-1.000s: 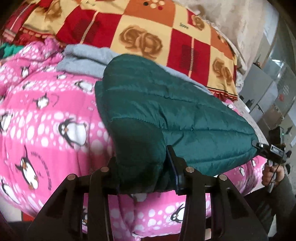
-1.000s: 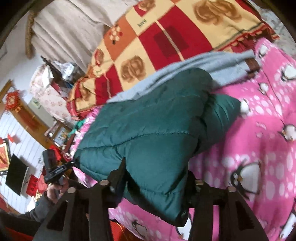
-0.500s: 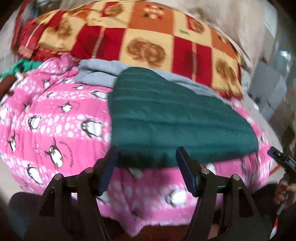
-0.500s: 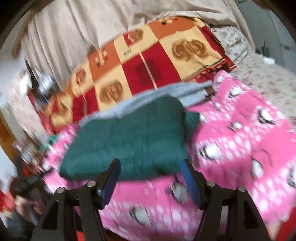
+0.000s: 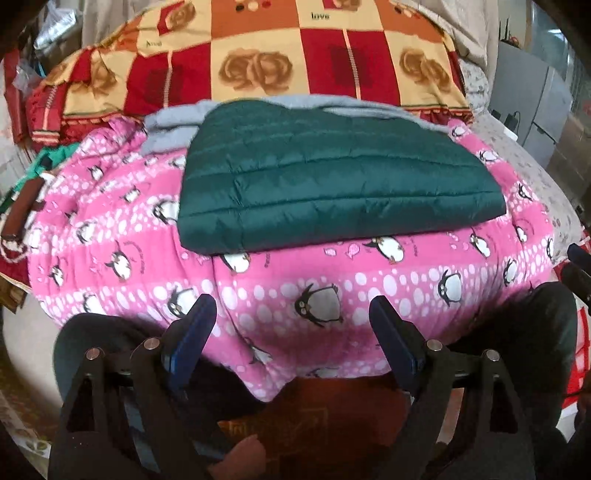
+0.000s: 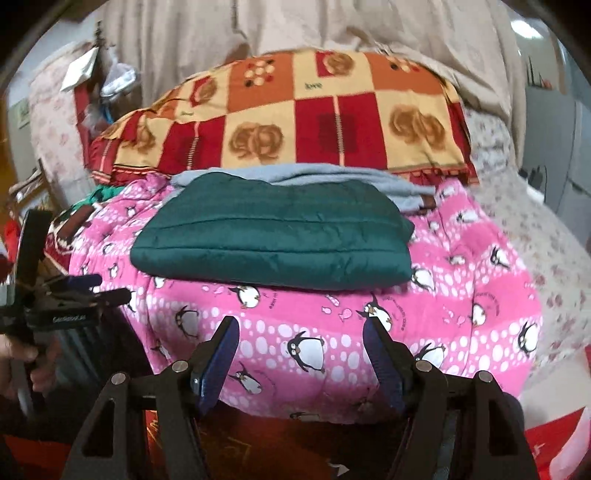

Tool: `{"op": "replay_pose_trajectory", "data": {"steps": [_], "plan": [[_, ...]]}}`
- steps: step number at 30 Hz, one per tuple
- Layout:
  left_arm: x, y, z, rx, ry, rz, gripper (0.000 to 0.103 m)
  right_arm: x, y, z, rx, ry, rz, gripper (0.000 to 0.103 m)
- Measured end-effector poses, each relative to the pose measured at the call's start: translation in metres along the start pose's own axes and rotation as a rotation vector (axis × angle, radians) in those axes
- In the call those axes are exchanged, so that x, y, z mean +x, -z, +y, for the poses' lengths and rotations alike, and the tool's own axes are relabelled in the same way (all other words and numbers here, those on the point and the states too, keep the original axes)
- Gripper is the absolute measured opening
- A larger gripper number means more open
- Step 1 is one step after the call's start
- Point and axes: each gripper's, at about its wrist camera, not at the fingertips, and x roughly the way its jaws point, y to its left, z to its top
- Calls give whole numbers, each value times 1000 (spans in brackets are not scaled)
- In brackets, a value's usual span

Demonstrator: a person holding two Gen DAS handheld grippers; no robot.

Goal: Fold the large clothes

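A dark green quilted jacket (image 5: 332,177) lies folded flat on a pink penguin blanket (image 5: 280,291); it also shows in the right wrist view (image 6: 273,236). My left gripper (image 5: 293,314) is open and empty, held back from the bed's near edge, well short of the jacket. My right gripper (image 6: 301,334) is open and empty too, likewise back from the jacket. The left gripper shows at the left edge of the right wrist view (image 6: 107,288). A grey garment (image 5: 173,122) lies under the jacket's far side.
A red, orange and yellow checked blanket (image 5: 295,62) is heaped behind the jacket. A beige curtain (image 6: 295,33) hangs at the back. Grey cabinets (image 5: 532,96) stand at the right. Clutter and a brown strap (image 5: 22,210) lie at the left. Dark trouser legs (image 5: 546,332) sit below the bed edge.
Both grippers let go of the green jacket, opened and drew back from the bed. The jacket now lies flat and folded on the pink blanket.
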Motion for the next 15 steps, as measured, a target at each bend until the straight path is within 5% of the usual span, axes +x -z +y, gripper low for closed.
{"op": "replay_pose_trajectory", "data": {"steps": [15], "plan": [[-21,-13,-9,22,-52,-60,85,-4,-3,7,-11,-5,-2,67]]}}
